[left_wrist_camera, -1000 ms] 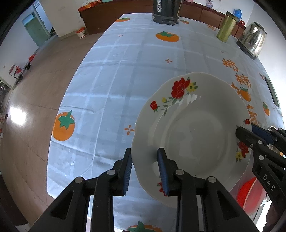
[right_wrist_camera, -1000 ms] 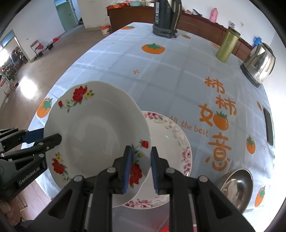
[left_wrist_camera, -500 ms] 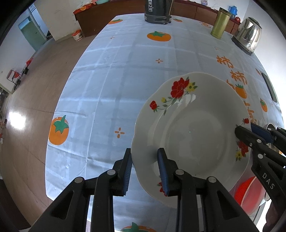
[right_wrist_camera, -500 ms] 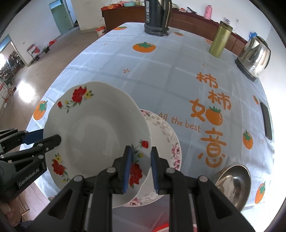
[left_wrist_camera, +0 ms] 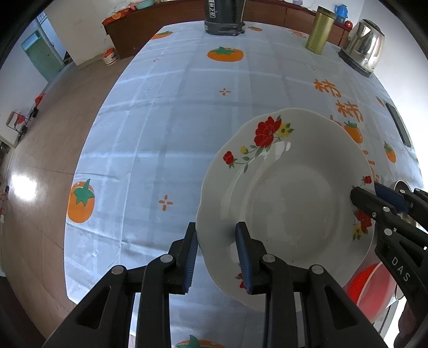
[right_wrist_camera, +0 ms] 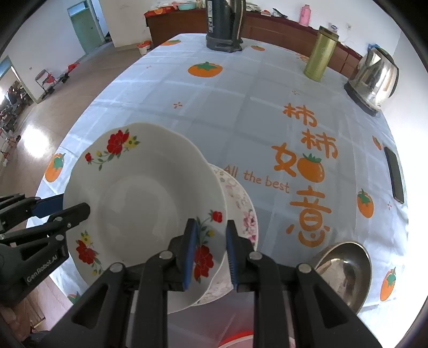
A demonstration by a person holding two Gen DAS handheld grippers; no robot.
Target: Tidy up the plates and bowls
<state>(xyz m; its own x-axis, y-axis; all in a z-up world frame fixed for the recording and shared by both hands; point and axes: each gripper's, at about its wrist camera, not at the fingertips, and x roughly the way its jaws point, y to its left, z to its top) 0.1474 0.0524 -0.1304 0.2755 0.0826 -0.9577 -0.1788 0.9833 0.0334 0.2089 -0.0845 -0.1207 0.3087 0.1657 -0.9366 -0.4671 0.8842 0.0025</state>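
Observation:
A white deep plate (left_wrist_camera: 289,203) with red flowers is held between both grippers above the tablecloth. My left gripper (left_wrist_camera: 216,233) is shut on its left rim, and it also shows in the right wrist view as the left gripper (right_wrist_camera: 75,202). My right gripper (right_wrist_camera: 208,227) is shut on the opposite rim of the same plate (right_wrist_camera: 144,192). In the left wrist view the right gripper (left_wrist_camera: 370,190) clamps that edge. Partly hidden beneath the held plate, a pink-flowered plate (right_wrist_camera: 240,198) lies on the table.
A steel bowl (right_wrist_camera: 342,270) sits near the table's front right edge, and a red bowl (left_wrist_camera: 366,283) is below the held plate. A kettle (right_wrist_camera: 374,77), a gold canister (right_wrist_camera: 321,53), a dark flask (right_wrist_camera: 223,24) and a phone (right_wrist_camera: 394,174) stand farther off.
Both grippers have carried the flowered plate a little to the right over the table. It now covers more of the pink-flowered plate. Both grips are unchanged.

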